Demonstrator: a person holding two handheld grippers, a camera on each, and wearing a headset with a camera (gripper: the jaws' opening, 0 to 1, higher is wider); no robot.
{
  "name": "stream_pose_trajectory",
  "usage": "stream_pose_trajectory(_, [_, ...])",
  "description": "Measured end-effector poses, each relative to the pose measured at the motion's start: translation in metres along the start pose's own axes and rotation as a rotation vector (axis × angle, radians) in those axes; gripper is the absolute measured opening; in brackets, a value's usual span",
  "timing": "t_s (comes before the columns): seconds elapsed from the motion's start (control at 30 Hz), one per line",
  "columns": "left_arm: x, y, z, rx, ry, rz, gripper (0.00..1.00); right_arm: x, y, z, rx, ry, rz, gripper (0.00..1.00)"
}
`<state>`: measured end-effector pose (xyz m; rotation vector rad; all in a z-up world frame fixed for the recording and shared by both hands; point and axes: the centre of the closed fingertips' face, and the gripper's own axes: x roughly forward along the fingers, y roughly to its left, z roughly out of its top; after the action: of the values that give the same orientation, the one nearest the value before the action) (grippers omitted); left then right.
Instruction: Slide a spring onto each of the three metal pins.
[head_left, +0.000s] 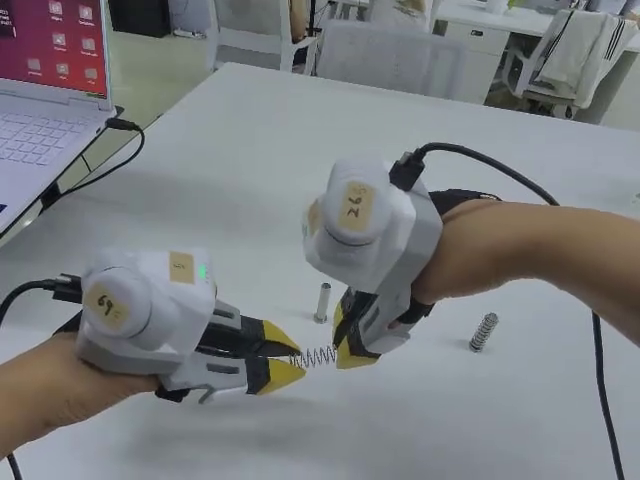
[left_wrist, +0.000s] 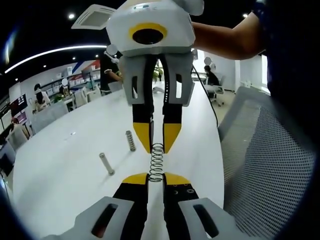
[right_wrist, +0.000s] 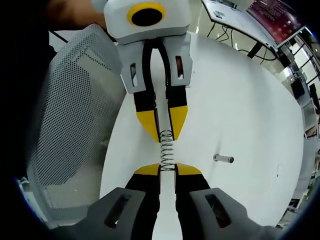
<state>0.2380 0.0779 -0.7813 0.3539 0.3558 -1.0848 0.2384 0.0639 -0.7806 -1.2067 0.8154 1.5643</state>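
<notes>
Just above the desk (head_left: 200, 150), I have both hand-held grippers pinched on one spring (head_left: 315, 357). The left hand-held gripper (head_left: 280, 362) clamps one end and the right hand-held gripper (head_left: 352, 350) the other. The spring hangs stretched between them, I judge to steady and aim it for threading. A metal pin (head_left: 322, 302) stands on the desk just behind it. A second spring (head_left: 483, 332) waits further right, well apart.

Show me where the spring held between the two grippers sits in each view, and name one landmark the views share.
Head view: the spring is low in the middle, just below the pin.
Left gripper view: near the centre, to the right of the pin.
Right gripper view: near the centre, to the left of the pin.
Shared landmark: that bare metal pin.
</notes>
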Motion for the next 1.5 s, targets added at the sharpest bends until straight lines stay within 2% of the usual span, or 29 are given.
stream_pose_trajectory(0.3, [0.000, 0.000, -0.002, -0.006, 0.007, 0.004, 0.02, -0.010, 0.000, 0.013, 0.001, -0.057, -0.009, 0.08])
stream_pose_trajectory(0.83, [0.001, 0.000, 0.001, -0.010, -0.012, 0.002, 0.02, -0.020, 0.002, 0.038, -0.034, -0.108, -0.023, 0.07])
stream_pose_trajectory(1.17, [0.000, 0.000, 0.002, -0.008, -0.011, 0.006, 0.02, -0.018, 0.002, 0.041, -0.034, -0.110, -0.021, 0.08])
stream_pose_trajectory(1.5, [-0.001, 0.002, -0.003, -0.021, -0.014, 0.007, 0.01, -0.016, 0.002, 0.039, -0.010, -0.114, -0.007, 0.08])
